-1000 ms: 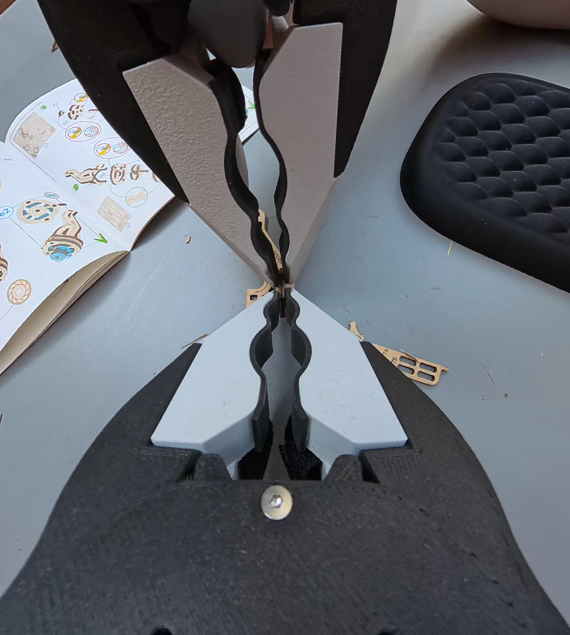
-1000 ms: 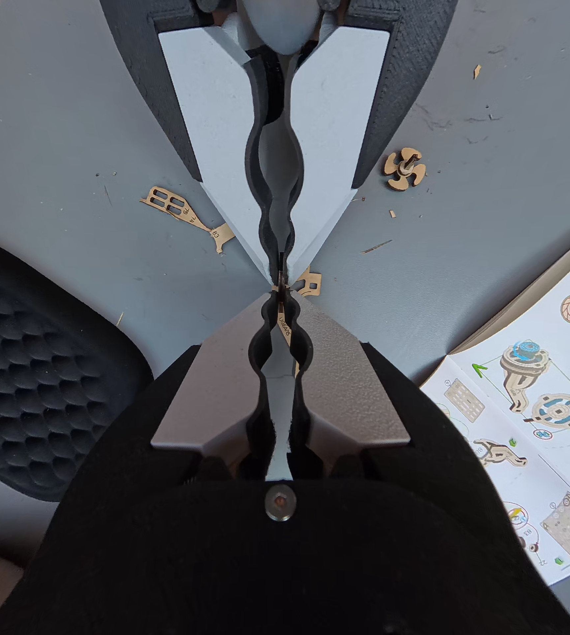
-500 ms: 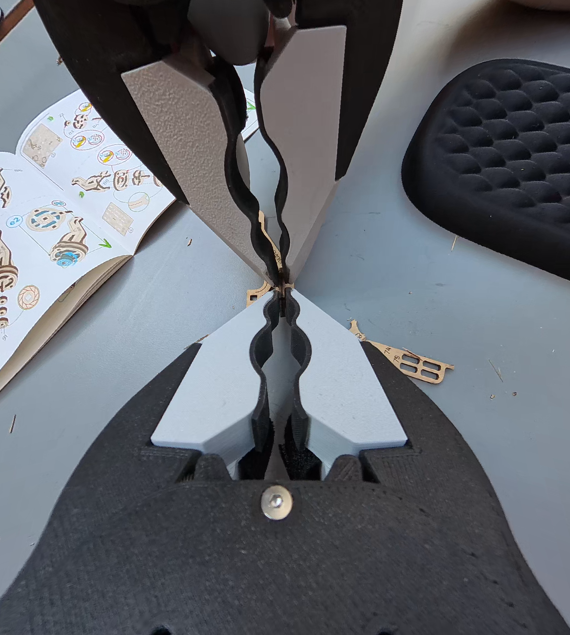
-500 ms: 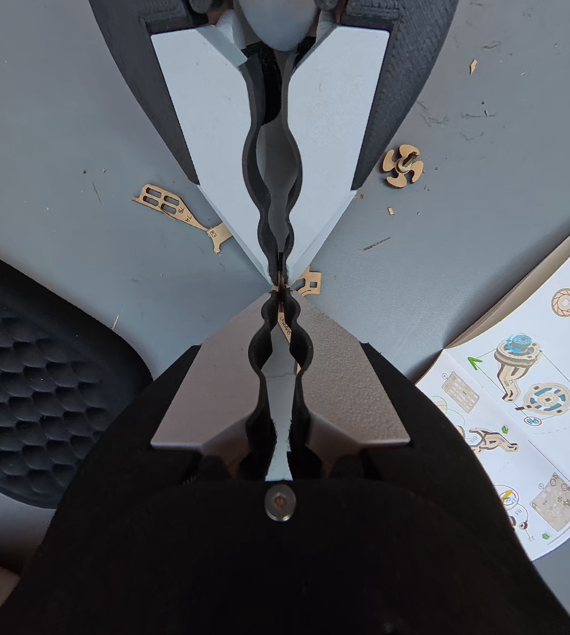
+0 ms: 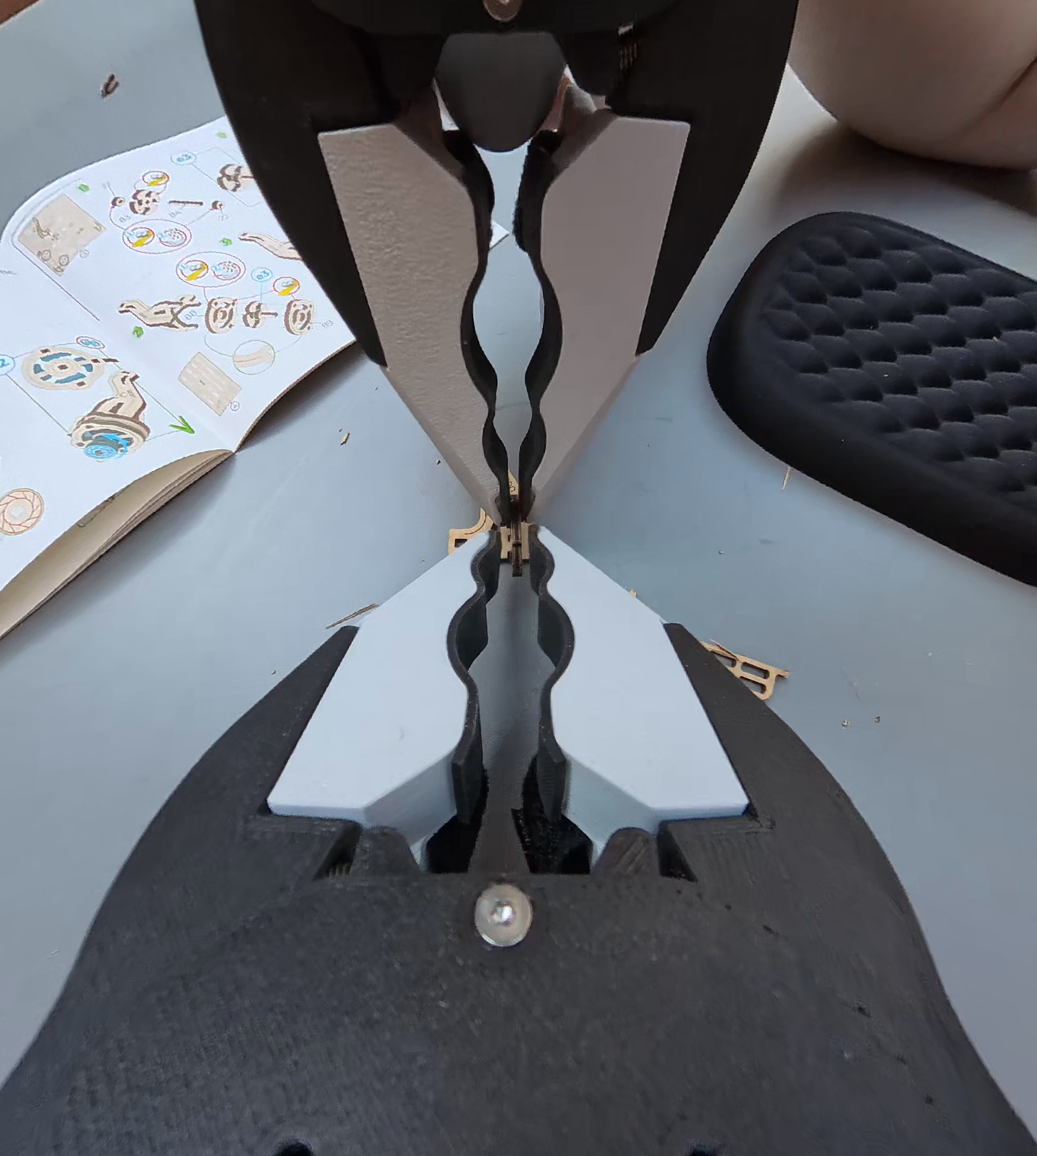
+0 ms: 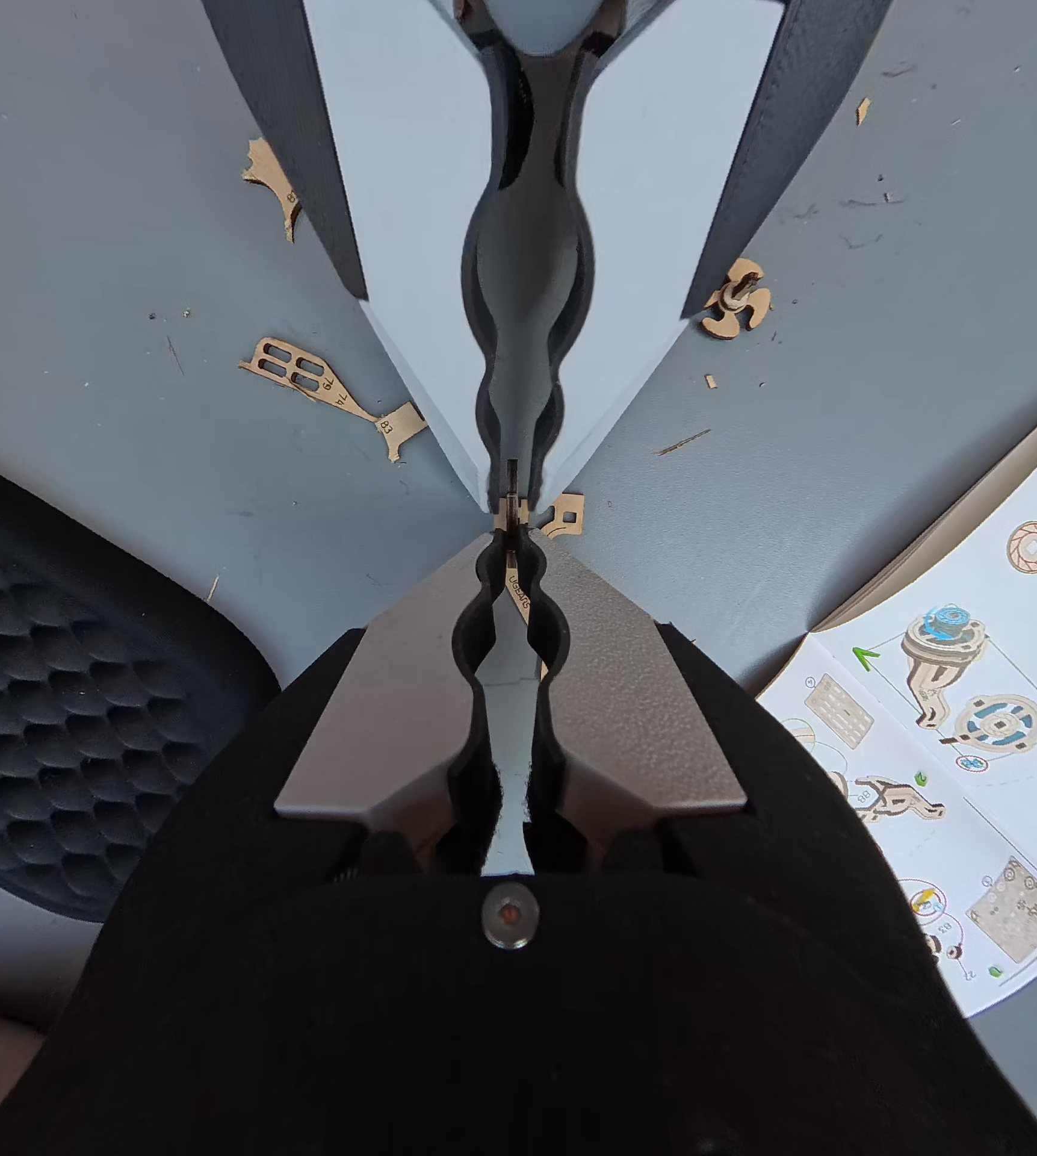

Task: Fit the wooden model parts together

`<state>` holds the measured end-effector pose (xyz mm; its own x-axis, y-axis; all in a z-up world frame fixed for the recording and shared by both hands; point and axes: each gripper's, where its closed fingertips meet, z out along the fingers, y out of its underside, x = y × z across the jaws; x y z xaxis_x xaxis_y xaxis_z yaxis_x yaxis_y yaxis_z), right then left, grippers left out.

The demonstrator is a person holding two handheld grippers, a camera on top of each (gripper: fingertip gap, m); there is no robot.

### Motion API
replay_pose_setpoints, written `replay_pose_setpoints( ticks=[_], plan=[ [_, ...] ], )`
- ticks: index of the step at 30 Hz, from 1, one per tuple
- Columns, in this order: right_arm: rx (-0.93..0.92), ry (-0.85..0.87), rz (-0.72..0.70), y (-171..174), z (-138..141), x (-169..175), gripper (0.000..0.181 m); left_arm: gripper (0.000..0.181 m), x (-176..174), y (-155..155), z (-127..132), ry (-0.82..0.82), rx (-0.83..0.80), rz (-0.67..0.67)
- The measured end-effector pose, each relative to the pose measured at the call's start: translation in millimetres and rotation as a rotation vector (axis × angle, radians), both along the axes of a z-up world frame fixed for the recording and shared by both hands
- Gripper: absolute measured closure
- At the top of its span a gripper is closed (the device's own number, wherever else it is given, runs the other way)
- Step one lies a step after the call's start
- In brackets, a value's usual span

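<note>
My left gripper (image 5: 512,543) and right gripper (image 6: 511,543) meet tip to tip, each pinching wooden parts (image 5: 514,550) — booklet (image 5: 97,350), black pad (image 5: 916,375), loose offcut (image 6: 328,391) around.

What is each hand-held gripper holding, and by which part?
Left hand-held gripper and right hand-held gripper each pinch an end of the small wooden parts between their fingertips.

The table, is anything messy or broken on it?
A bit messy, nothing clearly broken. Wood splinters and leftover cut-out scraps lie scattered on the grey table, beside the open instruction booklet.
</note>
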<state>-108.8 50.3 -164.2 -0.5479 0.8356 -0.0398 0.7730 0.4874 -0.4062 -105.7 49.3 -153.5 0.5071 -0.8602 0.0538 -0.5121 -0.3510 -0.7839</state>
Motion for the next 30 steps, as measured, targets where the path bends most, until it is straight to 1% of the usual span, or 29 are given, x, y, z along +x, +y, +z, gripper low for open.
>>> replay_pose_setpoints(
  ticks=[2,3,6,8,11,14,19,22,24,26,30],
  plan=[
    [-0.005,0.003,0.002,0,0,0,0.179,0.166,-6,2,-1,0.019,0.001,0.013],
    [-0.009,0.004,0.003,0,0,0,0.179,0.165,-8,2,-3,0.028,-0.001,0.015],
    [-0.008,0.011,0.018,0,0,0,0.179,0.169,-4,2,-5,0.035,-0.022,0.009],
    [0.001,0.018,0.028,0,0,-1,0.177,0.168,-3,4,-8,0.061,-0.019,0.018],
    [0.003,0.008,0.034,-1,-1,0,0.170,0.170,-1,5,-10,0.094,-0.007,0.017],
    [0.033,0.003,0.041,4,-4,3,0.170,0.175,0,4,-7,0.085,-0.002,0.010],
    [-0.003,0.016,0.031,4,0,2,0.167,0.175,-1,5,-1,0.061,0.002,0.014],
    [-0.022,0.031,0.030,2,1,-1,0.169,0.176,-1,5,-3,0.082,0.010,0.010],
    [-0.031,0.030,0.035,1,0,-1,0.177,0.177,1,5,-4,0.090,0.013,0.003],
    [-0.022,0.033,0.028,3,0,-2,0.177,0.180,1,6,-4,0.095,0.023,0.003],
    [-0.031,0.042,0.022,3,2,-3,0.179,0.180,1,5,-4,0.099,0.028,-0.004]
  ],
)
